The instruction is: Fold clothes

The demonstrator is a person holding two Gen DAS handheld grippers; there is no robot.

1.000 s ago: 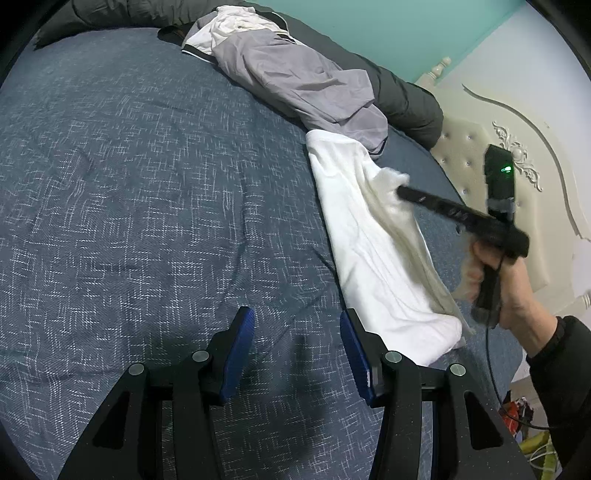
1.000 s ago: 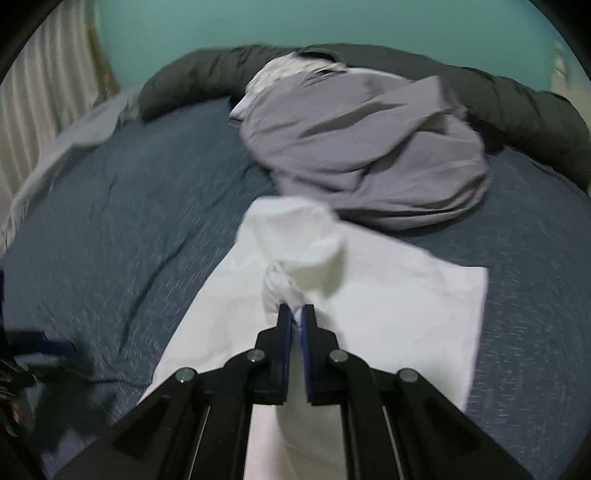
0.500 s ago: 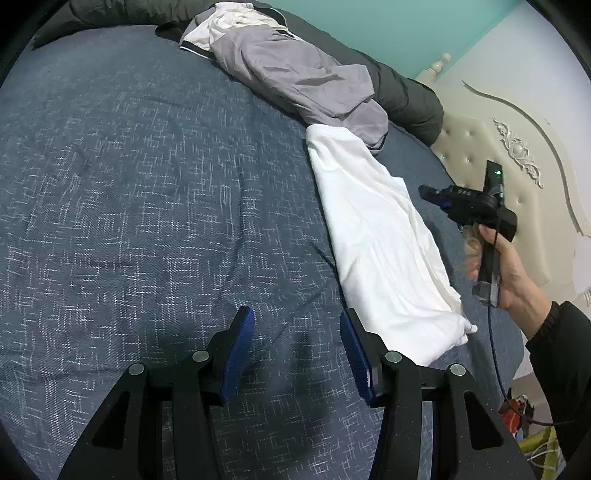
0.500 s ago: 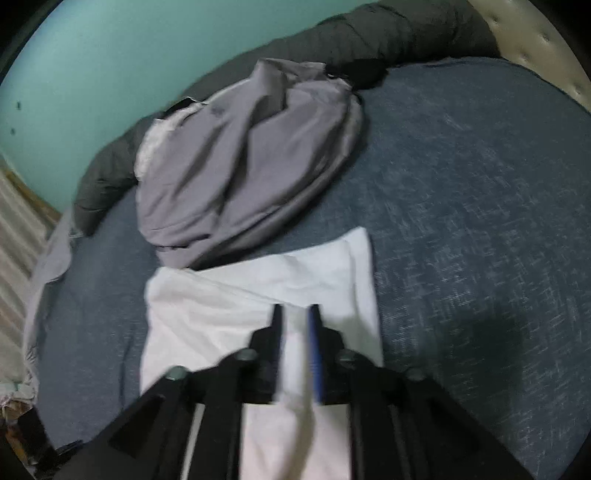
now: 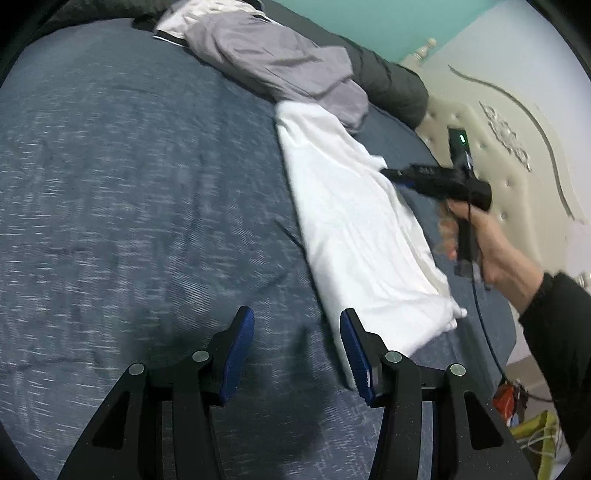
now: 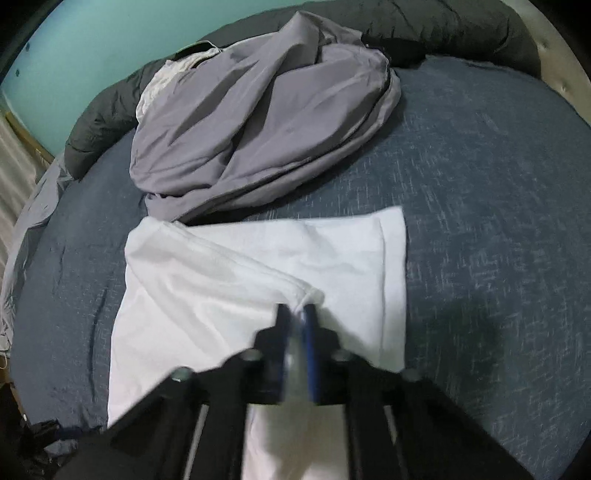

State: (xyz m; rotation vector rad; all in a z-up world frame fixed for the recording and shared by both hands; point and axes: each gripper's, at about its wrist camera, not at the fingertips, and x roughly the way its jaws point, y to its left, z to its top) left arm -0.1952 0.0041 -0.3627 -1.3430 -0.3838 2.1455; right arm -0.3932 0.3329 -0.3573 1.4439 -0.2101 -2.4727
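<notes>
A white garment [image 5: 354,221] lies folded lengthwise on the dark blue bed; it also shows in the right wrist view [image 6: 229,288]. My right gripper [image 6: 297,314] is shut on a fold of the white garment near its far right edge; in the left wrist view it [image 5: 388,171] sits at the cloth's right side. My left gripper [image 5: 295,332] is open and empty, low over the bedspread, its right finger beside the garment's near end.
A grey jacket [image 6: 258,118] is heaped at the far side of the bed [image 5: 129,166], touching the white garment's far end. A dark quilt roll [image 6: 461,26] lies behind it. A cream padded headboard [image 5: 517,166] stands at the right.
My right gripper let the lifted cloth down, swung off to the right, then came back and shut on a fold at the garment's edge. My left gripper stayed open and shifted toward the garment.
</notes>
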